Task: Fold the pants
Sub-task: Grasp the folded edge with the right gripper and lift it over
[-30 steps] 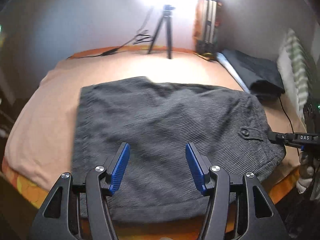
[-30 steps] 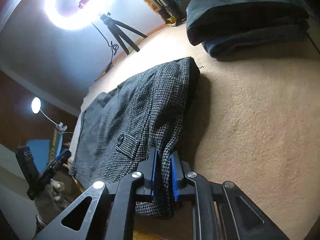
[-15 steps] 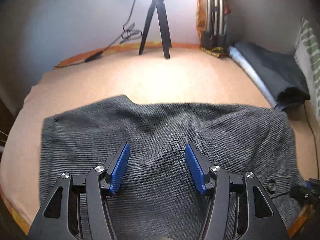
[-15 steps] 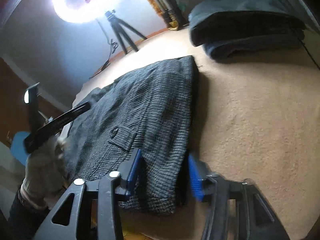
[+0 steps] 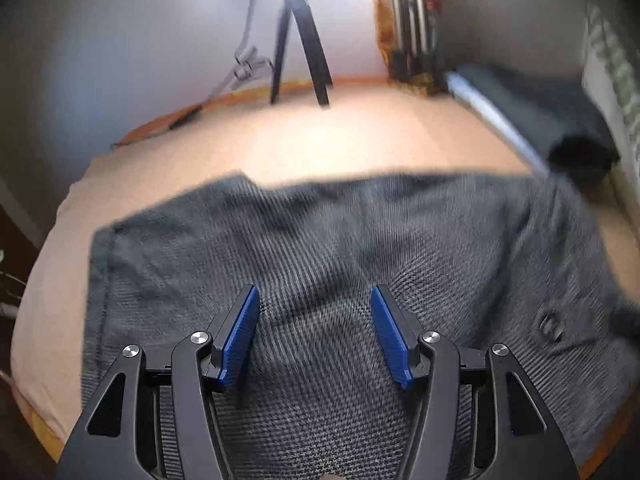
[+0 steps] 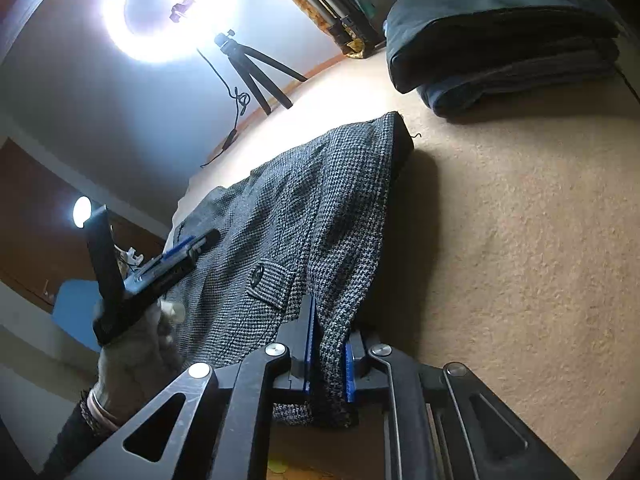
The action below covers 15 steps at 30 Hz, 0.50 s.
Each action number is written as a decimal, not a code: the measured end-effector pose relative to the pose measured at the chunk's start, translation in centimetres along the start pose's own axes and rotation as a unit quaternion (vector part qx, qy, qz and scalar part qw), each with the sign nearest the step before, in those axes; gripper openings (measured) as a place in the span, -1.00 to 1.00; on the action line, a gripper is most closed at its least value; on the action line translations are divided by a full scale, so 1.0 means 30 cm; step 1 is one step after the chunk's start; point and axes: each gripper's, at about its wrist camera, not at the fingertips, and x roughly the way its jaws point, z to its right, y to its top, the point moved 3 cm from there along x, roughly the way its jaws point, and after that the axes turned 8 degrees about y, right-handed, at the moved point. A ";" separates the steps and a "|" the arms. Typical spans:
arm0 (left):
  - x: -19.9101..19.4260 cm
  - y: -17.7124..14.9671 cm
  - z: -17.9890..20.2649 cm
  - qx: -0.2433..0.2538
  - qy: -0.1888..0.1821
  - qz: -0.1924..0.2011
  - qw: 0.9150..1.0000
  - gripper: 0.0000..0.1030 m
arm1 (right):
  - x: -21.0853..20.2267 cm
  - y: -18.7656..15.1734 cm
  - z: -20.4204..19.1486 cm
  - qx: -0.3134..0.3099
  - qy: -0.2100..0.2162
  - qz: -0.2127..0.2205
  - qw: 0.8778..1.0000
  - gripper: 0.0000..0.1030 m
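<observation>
Grey houndstooth pants (image 5: 360,256) lie folded across the peach blanket (image 5: 320,140); a buttoned pocket flap (image 5: 550,326) shows at right. My left gripper (image 5: 314,328) is open and empty, hovering just over the middle of the pants. In the right wrist view my right gripper (image 6: 326,354) is shut on the near edge of the pants (image 6: 320,208), lifting that edge slightly. The left gripper (image 6: 176,258) also shows there, held over the far side of the pants.
A stack of folded dark clothes (image 6: 504,36) lies on the blanket at the back right. A small tripod (image 5: 298,40) with a ring light (image 6: 168,12) stands at the far edge. A striped pillow (image 5: 612,64) is at far right.
My right gripper opened half a second ago and has shut again on the pants' edge. My left gripper moved forward and lower over the pants, staying open.
</observation>
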 end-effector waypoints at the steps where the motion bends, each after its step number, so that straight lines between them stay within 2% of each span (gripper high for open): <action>1: 0.004 -0.006 -0.002 -0.007 -0.001 0.002 1.000 0.13 | -0.002 0.000 0.000 0.002 0.001 0.001 1.000 -0.82; 6: -0.015 0.014 -0.007 -0.009 0.004 0.004 1.000 0.14 | -0.015 0.001 -0.027 -0.003 0.003 0.011 1.000 -0.83; 12: -0.131 -0.021 -0.044 -0.032 -0.007 0.021 0.999 0.14 | -0.056 0.022 -0.082 -0.012 0.018 0.029 0.999 -0.86; 15: -0.099 -0.037 -0.035 -0.024 -0.009 0.007 1.000 0.14 | -0.058 0.031 -0.113 -0.021 0.022 0.035 0.999 -0.86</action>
